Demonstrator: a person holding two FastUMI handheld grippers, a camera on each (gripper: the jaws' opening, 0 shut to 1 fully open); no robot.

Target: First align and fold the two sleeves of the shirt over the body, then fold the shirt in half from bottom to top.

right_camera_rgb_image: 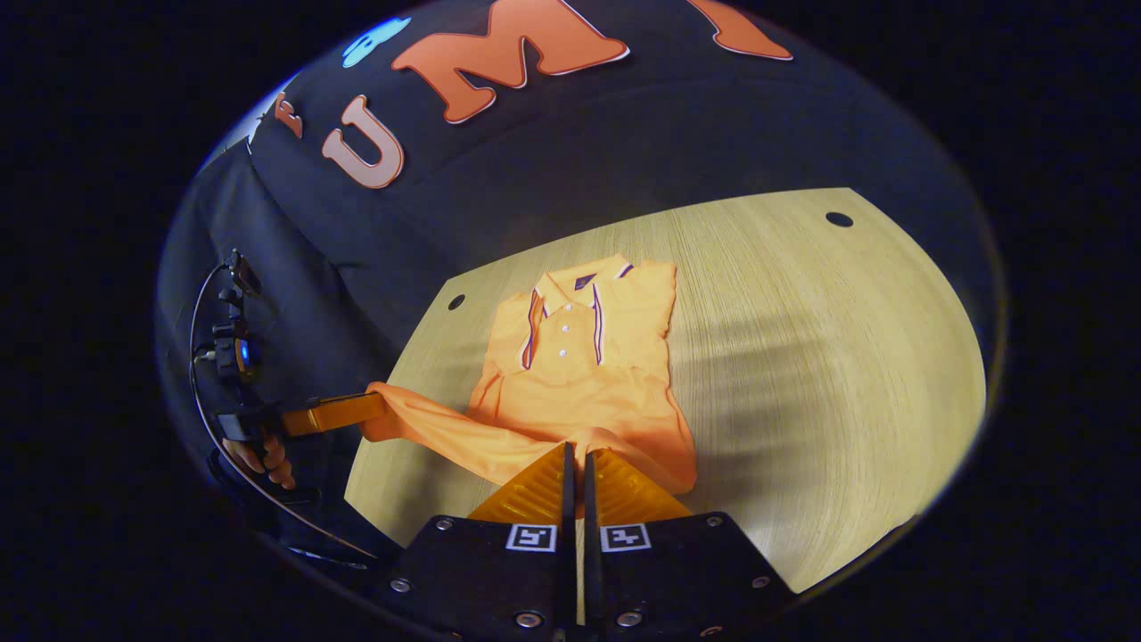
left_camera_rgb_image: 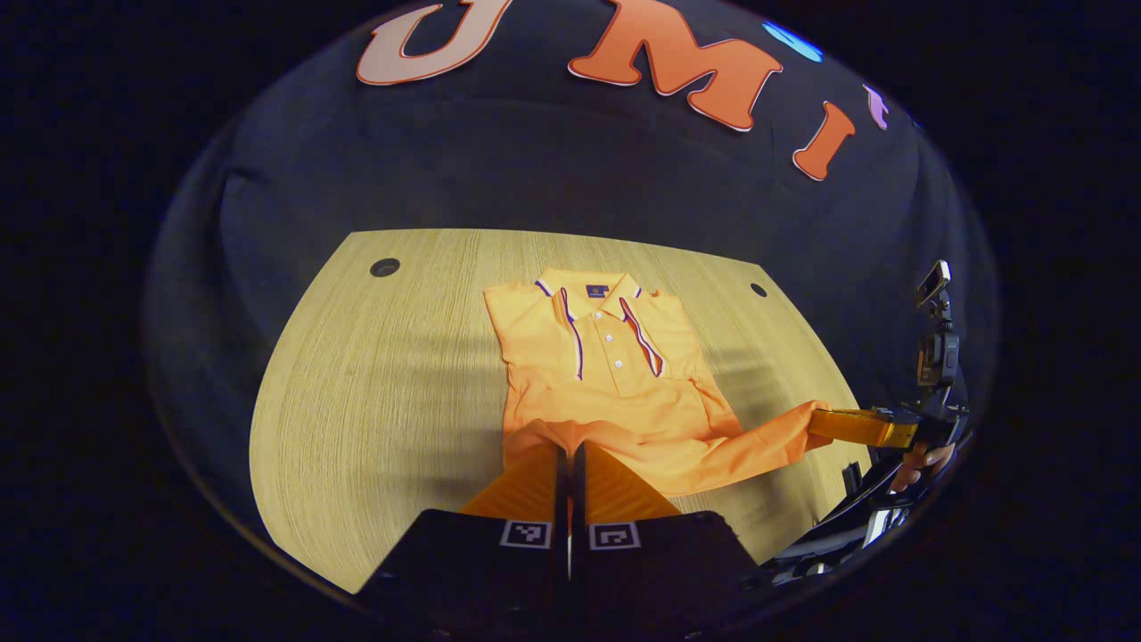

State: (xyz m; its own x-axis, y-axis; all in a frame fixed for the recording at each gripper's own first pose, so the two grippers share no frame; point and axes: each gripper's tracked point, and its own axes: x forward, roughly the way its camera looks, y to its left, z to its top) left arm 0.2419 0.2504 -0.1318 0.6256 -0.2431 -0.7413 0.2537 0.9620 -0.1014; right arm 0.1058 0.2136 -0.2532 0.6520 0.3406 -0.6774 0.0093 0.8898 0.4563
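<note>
Pale wood-grain table is carrying an orange polo shirt, lying collar away from both cameras, buttons up, with small round holes near the table's far corners. In the left gripper view, the left claw is sitting at the shirt's bottom hem, its fingers drawn together on the fabric edge. Farther right in that view, the right claw (held by a hand at the table's edge) is pinching the hem's other corner, and the cloth is stretching out toward it. In the right gripper view, the left claw is showing at the left, clamped on a pulled-out corner of the polo shirt, with a hand beneath it. At centre, the right claw is pressing together on the hem.
</note>
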